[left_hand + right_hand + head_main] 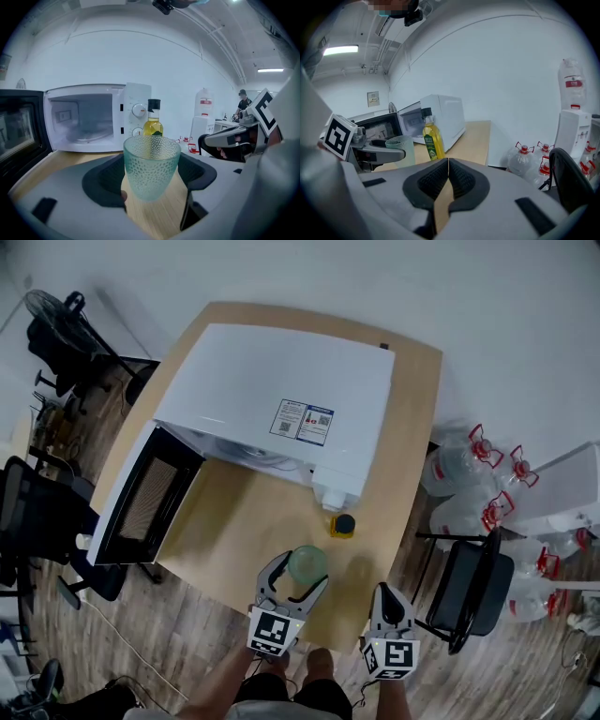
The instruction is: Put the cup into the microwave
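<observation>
A green dimpled glass cup stands on the wooden table near its front edge. My left gripper is open, one jaw on each side of the cup, with a gap showing on the right. The white microwave sits behind, its door swung open to the left and its cavity bare. Right of the cup, my right gripper is shut on nothing. From the right gripper view, the cup shows at the left.
A yellow oil bottle stands just in front of the microwave's control panel, beyond the cup. Water jugs and a black chair are on the floor to the right. More chairs stand at the left.
</observation>
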Motion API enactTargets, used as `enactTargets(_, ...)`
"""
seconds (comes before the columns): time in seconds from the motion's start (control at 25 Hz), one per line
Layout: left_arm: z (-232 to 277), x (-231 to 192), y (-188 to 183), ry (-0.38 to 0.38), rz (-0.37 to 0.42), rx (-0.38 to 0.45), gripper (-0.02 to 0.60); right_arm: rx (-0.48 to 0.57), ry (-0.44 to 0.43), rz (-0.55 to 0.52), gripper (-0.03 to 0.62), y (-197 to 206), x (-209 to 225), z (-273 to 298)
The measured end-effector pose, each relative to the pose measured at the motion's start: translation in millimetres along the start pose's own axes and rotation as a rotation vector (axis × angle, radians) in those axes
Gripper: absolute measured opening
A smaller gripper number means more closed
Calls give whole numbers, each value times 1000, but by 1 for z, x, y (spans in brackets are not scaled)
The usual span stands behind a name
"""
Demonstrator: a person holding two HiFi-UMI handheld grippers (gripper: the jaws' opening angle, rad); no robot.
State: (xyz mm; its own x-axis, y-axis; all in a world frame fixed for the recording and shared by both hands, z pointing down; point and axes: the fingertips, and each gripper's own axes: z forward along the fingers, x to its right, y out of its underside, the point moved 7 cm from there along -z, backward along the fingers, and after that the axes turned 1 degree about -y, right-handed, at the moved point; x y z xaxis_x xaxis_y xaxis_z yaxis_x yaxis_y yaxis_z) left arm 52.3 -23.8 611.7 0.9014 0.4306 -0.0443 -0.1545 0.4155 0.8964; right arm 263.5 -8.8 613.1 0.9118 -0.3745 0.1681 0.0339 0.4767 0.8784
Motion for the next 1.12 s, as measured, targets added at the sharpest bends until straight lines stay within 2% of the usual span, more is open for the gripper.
enactTargets(0.36, -35, 5, -41, -53, 11, 64, 365, 96, -54, -48, 18, -50, -14, -14)
enactTargets(0.68, -66, 3, -72, -135, -8, 125, 365, 161, -117, -100, 18, -89, -30, -22)
enactTargets(0.88, -82, -3, -87, -191, 2, 170, 365, 199, -170, -151, 18, -105, -45, -20)
enactTargets(1.12, -100, -13, -93, -252, -12, 186, 365, 219, -238, -194, 18, -114, -66, -17)
